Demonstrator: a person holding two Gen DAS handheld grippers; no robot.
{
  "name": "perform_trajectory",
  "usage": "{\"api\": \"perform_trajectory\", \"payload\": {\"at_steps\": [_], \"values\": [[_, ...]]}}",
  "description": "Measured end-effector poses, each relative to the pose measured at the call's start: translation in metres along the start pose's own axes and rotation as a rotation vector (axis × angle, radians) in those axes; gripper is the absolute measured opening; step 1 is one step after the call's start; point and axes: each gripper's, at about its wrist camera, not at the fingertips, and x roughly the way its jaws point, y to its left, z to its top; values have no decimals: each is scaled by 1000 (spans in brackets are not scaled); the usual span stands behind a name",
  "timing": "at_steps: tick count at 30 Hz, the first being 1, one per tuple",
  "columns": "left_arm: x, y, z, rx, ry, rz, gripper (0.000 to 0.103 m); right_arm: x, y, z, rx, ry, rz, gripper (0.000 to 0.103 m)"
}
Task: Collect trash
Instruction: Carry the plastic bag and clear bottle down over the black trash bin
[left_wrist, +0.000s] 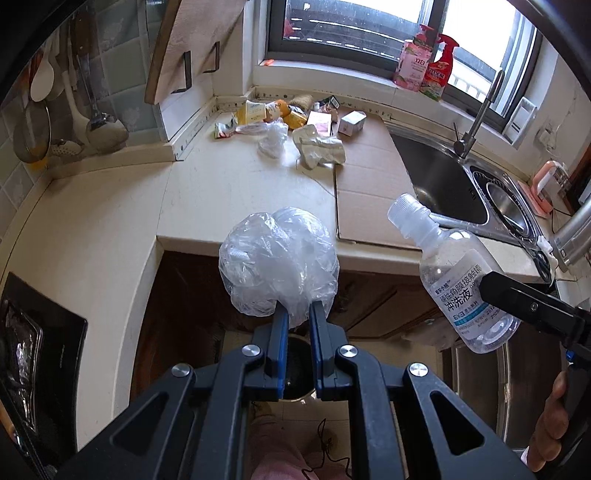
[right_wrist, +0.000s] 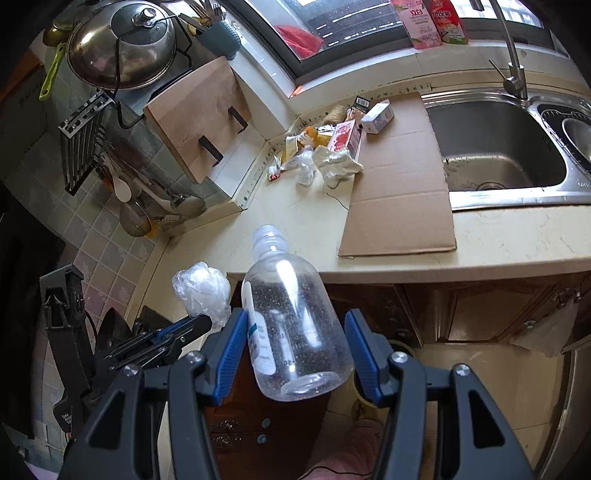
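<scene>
My left gripper (left_wrist: 298, 308) is shut on a crumpled clear plastic bag (left_wrist: 277, 264), held in the air in front of the counter edge; the same bag (right_wrist: 201, 290) and left gripper (right_wrist: 201, 323) show at the lower left of the right wrist view. My right gripper (right_wrist: 295, 325) is shut on a clear plastic bottle (right_wrist: 295, 325) with a white cap, tilted with the cap pointing away. That bottle (left_wrist: 463, 280) hangs at the right of the left wrist view. A pile of trash (left_wrist: 291, 125) lies at the back of the counter: wrappers, small boxes, crumpled tissue and another plastic bag.
A flattened cardboard sheet (right_wrist: 399, 184) lies on the beige counter (left_wrist: 229, 192) beside the steel sink (right_wrist: 498, 155). A cutting board (right_wrist: 199, 118) leans at the back left, with a pot lid and hanging utensils. A dark round opening (left_wrist: 295, 365) shows below my left gripper. Wooden cabinet doors stand under the counter.
</scene>
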Motion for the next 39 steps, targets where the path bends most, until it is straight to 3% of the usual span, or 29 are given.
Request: {"api": "perform_trajectory", "payload": {"at_steps": [8, 15, 28, 37, 39], "values": [[23, 1, -45, -16, 83, 20, 9, 23, -29, -39, 32, 104, -32, 55], [69, 6, -73, -33, 155, 30, 9, 68, -63, -72, 89, 200, -76, 55], [234, 30, -133, -39, 331, 51, 9, 207, -173, -150, 303, 346, -173, 55], [352, 53, -161, -80, 468, 15, 11, 305, -218, -192, 358, 450, -248, 56], [369, 54, -168, -71, 489, 33, 27, 325, -227, -196, 384, 470, -234, 58]]}}
